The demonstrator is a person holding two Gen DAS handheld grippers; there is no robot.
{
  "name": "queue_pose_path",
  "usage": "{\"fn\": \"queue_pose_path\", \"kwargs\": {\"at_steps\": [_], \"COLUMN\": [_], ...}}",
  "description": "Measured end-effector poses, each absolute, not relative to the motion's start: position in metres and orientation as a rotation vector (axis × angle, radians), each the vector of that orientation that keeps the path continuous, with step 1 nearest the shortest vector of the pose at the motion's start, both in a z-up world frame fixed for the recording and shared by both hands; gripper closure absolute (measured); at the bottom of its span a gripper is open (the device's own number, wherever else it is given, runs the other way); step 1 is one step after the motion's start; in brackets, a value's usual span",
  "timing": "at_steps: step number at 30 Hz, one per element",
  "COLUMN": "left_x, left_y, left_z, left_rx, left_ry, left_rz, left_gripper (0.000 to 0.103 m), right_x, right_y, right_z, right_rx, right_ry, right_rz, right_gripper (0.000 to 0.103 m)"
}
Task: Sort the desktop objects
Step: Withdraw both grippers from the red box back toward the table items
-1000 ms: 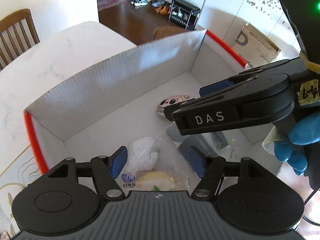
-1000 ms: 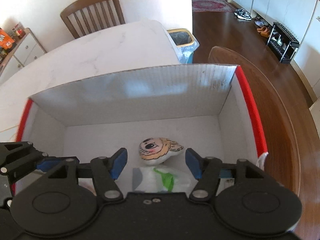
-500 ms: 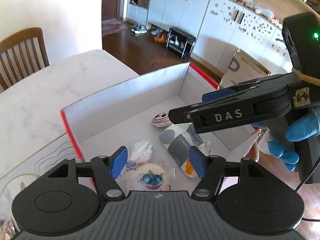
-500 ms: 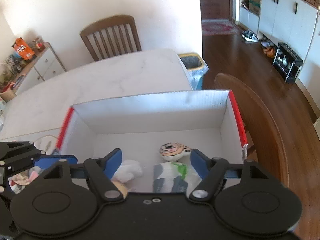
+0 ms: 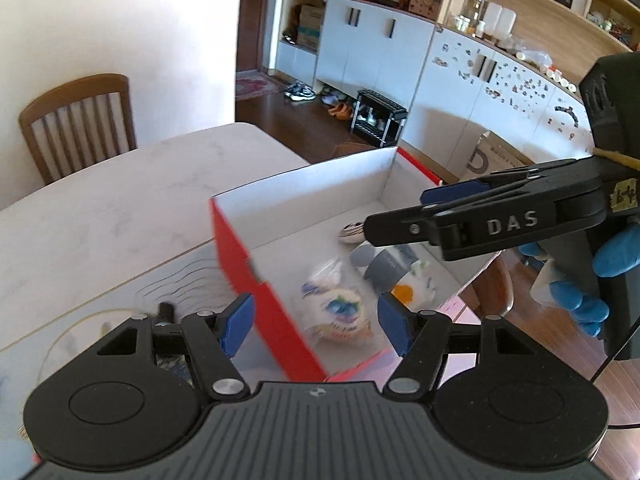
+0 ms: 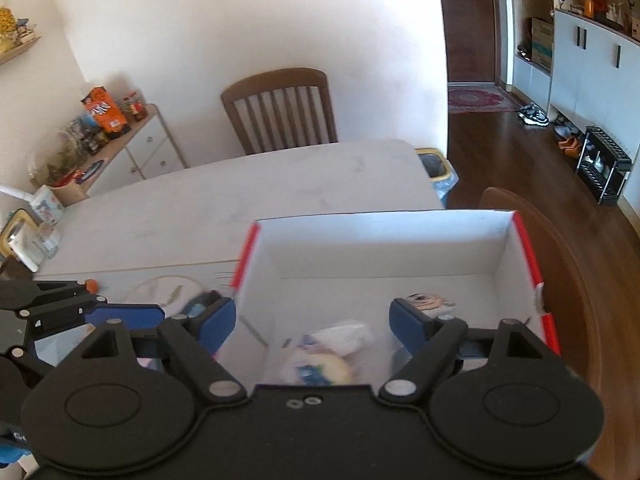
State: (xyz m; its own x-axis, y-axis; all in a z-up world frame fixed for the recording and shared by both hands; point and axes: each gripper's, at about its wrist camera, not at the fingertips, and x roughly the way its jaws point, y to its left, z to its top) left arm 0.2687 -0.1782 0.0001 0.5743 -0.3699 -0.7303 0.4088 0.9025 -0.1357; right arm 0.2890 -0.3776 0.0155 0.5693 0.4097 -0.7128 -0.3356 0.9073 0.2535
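Snacks (image 5: 340,312) & toy (image 6: 426,303) seen packed in box (image 5: 240,256); items left beside it; both grippers (image 5: 316,320) (image 6: 312,320) held open, empty.

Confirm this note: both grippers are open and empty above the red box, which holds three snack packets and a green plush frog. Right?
Not quite. The red box holds no frog; it is a small cartoon-face plush, per the right wrist view. Left gripper and right gripper are open and empty.

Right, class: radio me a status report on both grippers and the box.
Left gripper open, empty. Right gripper open, empty. Red box holds packets. Nothing in the way.
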Motion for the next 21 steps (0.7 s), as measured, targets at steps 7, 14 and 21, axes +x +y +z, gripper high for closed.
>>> {"fn": "queue_pose_path", "kwargs": {"at_steps": [7,14,21], "left_x": [0.241,0.217,0.198], "left_y": [-0.129,-0.079,-0.033], "left_z": [0.006,0.006,-0.001], "left_rx": [0.031,0.016,-0.004], "left_ry": [0.809,0.797,0.811], "left_rz": [-0.420,-0.373,-0.334], "left_gripper": [0.036,0.029,0.024], "right_x": [0.262,0.239,0.220], "right_y": [-0.342,-0.303,-0.272], "right_z": [0.025,0.034,0.033], "right_rx": [0.062,0.044,0.051], "right_ry": [0.823,0.794,0.795], "right_rz": [0.480,0.525,0.546], "right_gripper": [0.016,0.013,0.011]}}
